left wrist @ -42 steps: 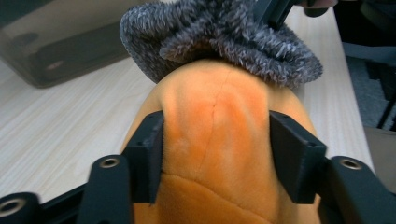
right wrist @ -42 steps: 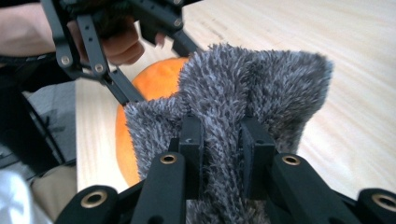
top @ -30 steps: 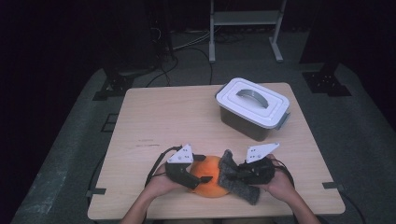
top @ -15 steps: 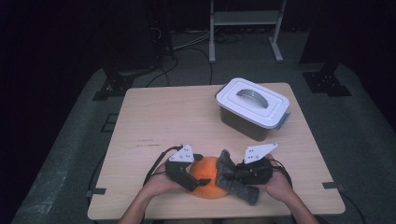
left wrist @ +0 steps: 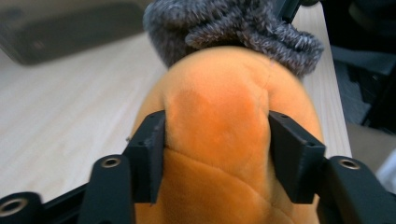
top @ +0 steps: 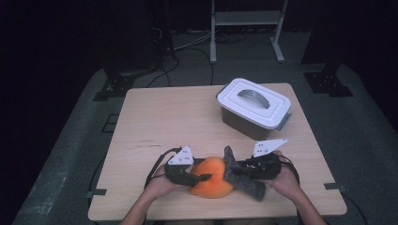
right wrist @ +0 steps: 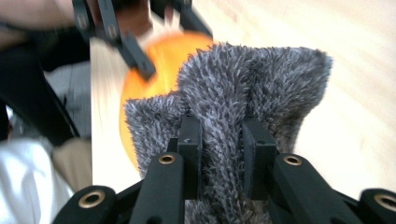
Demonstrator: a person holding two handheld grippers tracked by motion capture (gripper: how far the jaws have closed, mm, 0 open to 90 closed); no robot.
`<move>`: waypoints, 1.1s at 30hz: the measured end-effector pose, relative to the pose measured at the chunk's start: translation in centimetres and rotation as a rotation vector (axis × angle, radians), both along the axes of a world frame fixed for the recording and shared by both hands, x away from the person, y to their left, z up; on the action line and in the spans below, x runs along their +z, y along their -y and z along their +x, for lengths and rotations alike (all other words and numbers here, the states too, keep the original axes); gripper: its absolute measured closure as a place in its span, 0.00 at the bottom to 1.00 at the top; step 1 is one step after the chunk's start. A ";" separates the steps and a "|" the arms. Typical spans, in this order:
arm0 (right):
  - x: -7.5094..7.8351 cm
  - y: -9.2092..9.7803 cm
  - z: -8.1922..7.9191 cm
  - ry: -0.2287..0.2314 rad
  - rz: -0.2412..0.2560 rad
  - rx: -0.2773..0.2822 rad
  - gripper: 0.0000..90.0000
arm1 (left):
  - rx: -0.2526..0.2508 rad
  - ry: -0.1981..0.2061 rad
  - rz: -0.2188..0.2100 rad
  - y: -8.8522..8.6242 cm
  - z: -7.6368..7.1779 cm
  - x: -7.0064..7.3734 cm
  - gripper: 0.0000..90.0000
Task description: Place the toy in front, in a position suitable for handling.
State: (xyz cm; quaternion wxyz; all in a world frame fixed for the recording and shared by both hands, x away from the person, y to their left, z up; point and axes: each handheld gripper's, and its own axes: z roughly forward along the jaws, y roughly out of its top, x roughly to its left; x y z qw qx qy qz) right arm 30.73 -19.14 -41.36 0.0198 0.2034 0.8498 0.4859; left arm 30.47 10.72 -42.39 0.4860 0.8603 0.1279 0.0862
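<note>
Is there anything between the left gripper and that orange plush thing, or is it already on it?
Nothing visible stands between them. The left gripper already has its jaws pressed against both sides of the orange plush. The right gripper pinches the grey fuzzy cloth just beyond it.

Orange plush ball (top: 212, 177) at table's near edge, touching fuzzy grey sock (top: 241, 174) just right, sock bunched.

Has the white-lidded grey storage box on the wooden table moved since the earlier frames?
No. The white-lidded grey storage box sits at the same spot near the wooden table's far right corner.
</note>
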 end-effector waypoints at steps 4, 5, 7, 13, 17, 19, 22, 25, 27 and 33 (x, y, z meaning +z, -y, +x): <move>0.6 -0.5 0.0 0.029 0.020 -0.018 0.80 | 0.017 0.079 0.006 1.1 -0.6 0.0 0.50; 0.4 -0.6 0.0 0.025 0.011 -0.018 0.80 | 0.013 0.078 0.011 1.2 -0.6 -0.1 0.49; 0.0 -0.6 0.1 0.011 0.014 -0.013 0.80 | -0.006 0.059 0.012 0.9 -0.5 0.0 0.47; -0.5 -1.6 -0.6 0.013 -0.025 0.084 0.80 | 0.013 -0.054 0.002 0.5 0.4 0.3 0.13; -0.4 -1.5 -0.9 0.024 -0.038 0.081 0.80 | -0.001 -0.065 0.007 0.4 0.5 -0.4 0.21; -0.4 -1.1 -0.7 0.008 -0.043 0.076 0.80 | -0.010 -0.048 0.019 0.3 0.3 -0.3 0.29; -0.9 -0.1 -0.3 -0.031 -0.064 0.067 0.80 | -0.031 -0.038 0.028 0.2 0.1 -0.2 0.35; -1.0 0.8 -0.1 -0.051 -0.075 0.028 0.81 | -0.029 -0.011 0.033 0.3 -0.1 -0.1 0.40; -0.6 0.7 -0.2 -0.035 -0.053 0.014 0.81 | -0.026 0.008 0.037 0.5 -0.2 -0.1 0.43; -0.1 -0.9 -0.4 -0.004 -0.012 0.013 0.81 | -0.040 0.029 0.051 0.3 -0.4 -0.1 0.45</move>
